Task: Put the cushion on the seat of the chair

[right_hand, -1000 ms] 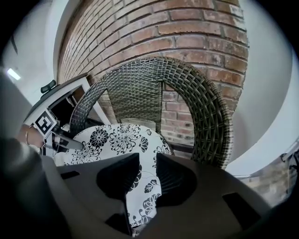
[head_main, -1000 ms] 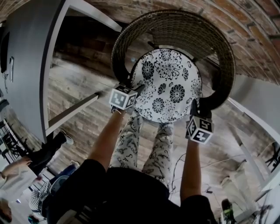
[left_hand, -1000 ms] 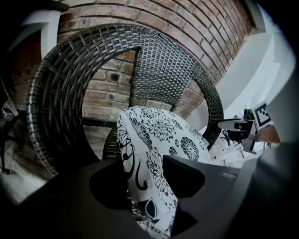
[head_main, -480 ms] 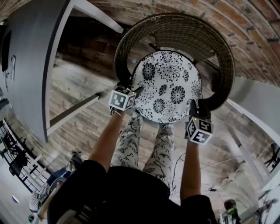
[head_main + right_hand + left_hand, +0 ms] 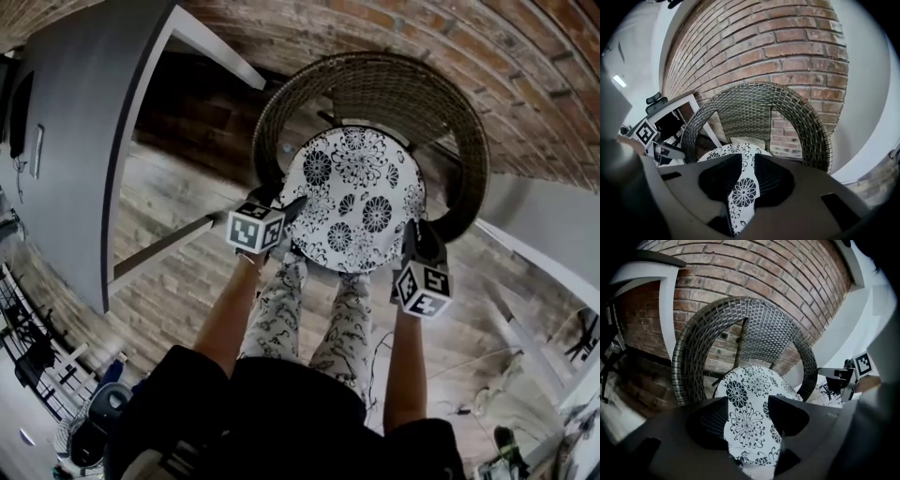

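- The floral cushion (image 5: pixel 354 199) is held between both grippers, inside the curved back of the wicker chair (image 5: pixel 375 70).
- Left gripper (image 5: pixel 747 413): jaws clamp the cushion's left edge, and fabric fills the gap.
- Right gripper (image 5: pixel 747 171): jaws, set narrow, pinch the cushion's right edge.

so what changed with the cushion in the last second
The cushion has tipped from steeply on edge to lying flatter, and it has come down inside the round back of the chair, toward the seat. Whether it touches the seat yet I cannot tell. Nothing was let go: the left gripper and the right gripper stay shut on its opposite edges. The chair has not moved.
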